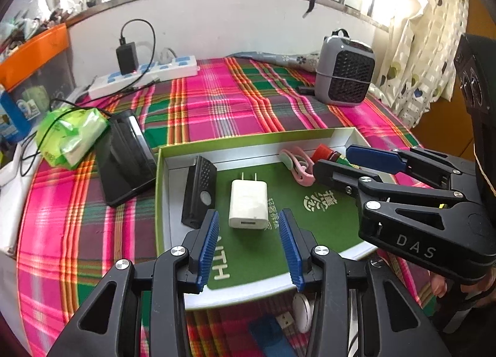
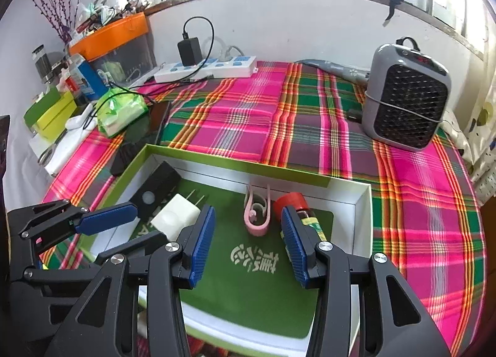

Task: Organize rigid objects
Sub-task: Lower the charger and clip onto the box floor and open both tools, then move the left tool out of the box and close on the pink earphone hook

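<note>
A shallow box (image 1: 248, 140) (image 2: 235, 165) with a green floor lies on the plaid cloth. In it are a black perforated device (image 1: 198, 192) (image 2: 155, 189), a white charger plug (image 1: 248, 202) (image 2: 173, 217), a pink clip (image 1: 299, 165) (image 2: 257, 214) and a red-capped bottle (image 1: 325, 152) (image 2: 297, 205). My left gripper (image 1: 249, 217) (image 2: 145, 223) hovers open above the charger, its pads apart from it. My right gripper (image 2: 248, 214) (image 1: 333, 158) is open over the box floor, with the clip ahead of its fingers and the bottle beside its right pad.
A grey heater (image 1: 344, 75) (image 2: 406, 93) stands at the back right and a power strip (image 1: 145, 75) (image 2: 207, 67) at the back. A green tissue pack (image 1: 71, 137) and a black slab (image 1: 124, 158) lie left of the box. A blue USB stick (image 1: 269, 332) lies near the front.
</note>
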`<state>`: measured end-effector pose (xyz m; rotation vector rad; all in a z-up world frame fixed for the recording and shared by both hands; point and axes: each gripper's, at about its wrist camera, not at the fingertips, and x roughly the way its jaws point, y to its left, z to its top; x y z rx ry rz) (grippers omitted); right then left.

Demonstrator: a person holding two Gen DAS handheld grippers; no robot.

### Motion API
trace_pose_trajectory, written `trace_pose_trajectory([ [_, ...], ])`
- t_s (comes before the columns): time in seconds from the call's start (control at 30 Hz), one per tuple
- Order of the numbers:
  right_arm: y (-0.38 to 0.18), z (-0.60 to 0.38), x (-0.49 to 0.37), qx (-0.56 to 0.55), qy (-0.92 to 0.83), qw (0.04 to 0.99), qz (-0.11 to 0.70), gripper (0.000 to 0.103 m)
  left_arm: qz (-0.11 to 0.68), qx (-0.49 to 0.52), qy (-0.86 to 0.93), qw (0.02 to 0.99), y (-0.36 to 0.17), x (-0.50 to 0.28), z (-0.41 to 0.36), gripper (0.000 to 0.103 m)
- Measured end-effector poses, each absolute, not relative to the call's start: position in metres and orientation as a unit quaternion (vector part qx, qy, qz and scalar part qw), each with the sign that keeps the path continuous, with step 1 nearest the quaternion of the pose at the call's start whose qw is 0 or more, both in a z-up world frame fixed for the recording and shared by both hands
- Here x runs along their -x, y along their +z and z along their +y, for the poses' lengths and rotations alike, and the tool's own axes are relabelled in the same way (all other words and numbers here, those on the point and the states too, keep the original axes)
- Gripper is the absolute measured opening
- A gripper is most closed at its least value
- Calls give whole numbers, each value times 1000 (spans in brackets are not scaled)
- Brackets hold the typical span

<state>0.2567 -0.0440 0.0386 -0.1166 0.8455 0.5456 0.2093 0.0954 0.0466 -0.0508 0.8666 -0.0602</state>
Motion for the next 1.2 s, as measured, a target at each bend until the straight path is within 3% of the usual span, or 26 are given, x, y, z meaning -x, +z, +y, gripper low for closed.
trace_pose_trajectory([
  [0.63,65,-62,-192,34,256,895,364,46,383,39,-29,922,70,-138,101,40],
  [1.2,57,-85,-126,22,251,902,351,46,405,62,-64,910,40,-69,107,40],
])
